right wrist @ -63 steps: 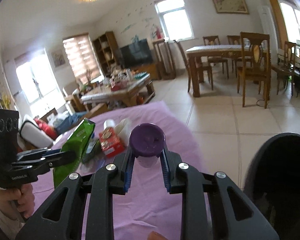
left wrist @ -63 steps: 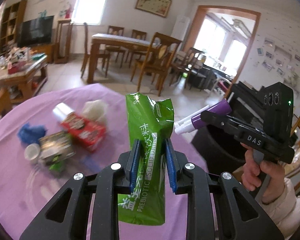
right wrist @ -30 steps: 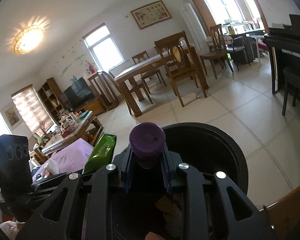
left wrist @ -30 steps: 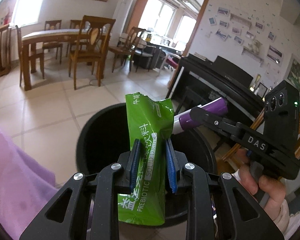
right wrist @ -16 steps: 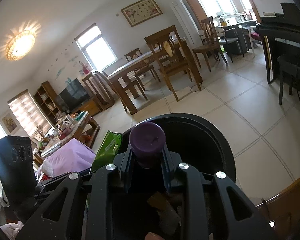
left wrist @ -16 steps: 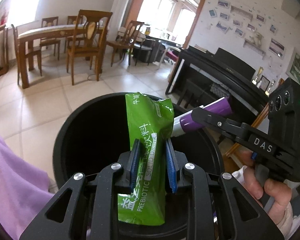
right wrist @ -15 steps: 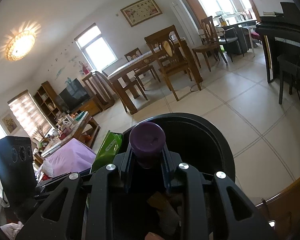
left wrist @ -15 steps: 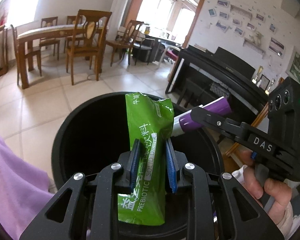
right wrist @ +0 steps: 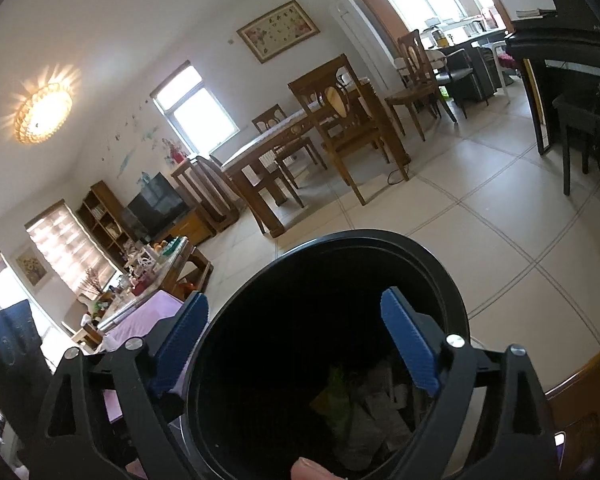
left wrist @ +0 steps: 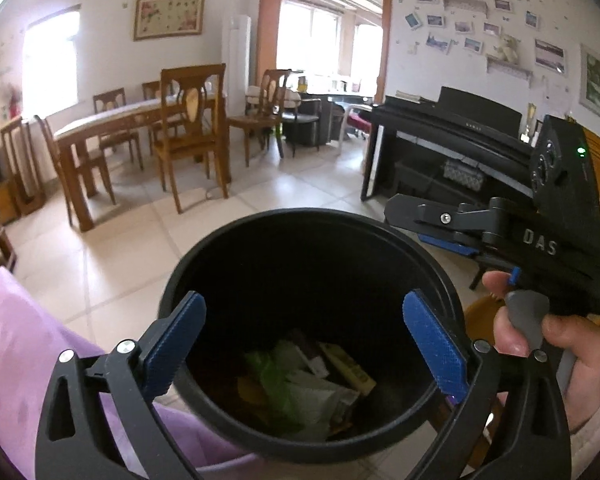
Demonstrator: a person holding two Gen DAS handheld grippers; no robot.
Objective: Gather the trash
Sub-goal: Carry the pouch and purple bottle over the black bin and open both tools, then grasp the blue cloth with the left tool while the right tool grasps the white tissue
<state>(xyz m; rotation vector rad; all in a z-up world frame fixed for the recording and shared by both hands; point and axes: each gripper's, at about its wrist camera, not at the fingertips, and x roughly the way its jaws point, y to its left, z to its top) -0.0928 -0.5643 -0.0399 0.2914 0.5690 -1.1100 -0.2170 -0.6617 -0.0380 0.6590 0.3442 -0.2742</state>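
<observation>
A round black trash bin [left wrist: 260, 240] stands on the tiled floor beside the purple-clothed table [left wrist: 16, 344]. My left gripper [left wrist: 304, 340] hangs open and empty over the bin's mouth. Inside lie the green pouch [left wrist: 276, 380] and other wrappers [left wrist: 324, 392]. My right gripper [right wrist: 296, 336] is open and empty over the same bin [right wrist: 340, 244]; the green pouch [right wrist: 336, 396] lies among crumpled trash at the bottom. The right gripper's body [left wrist: 540, 240] shows at the bin's right side in the left wrist view. The purple-capped tube is not clearly seen.
A wooden dining table with chairs [left wrist: 140, 132] stands across the tiled floor. A black piano [left wrist: 460, 136] is at the right. A low table with clutter [right wrist: 152, 264] sits far left in the right wrist view. A wooden chair edge [right wrist: 580, 380] is close on the right.
Both grippers opened over the bin. The green pouch dropped from the left gripper and the purple-capped tube from the right; both grippers are now empty.
</observation>
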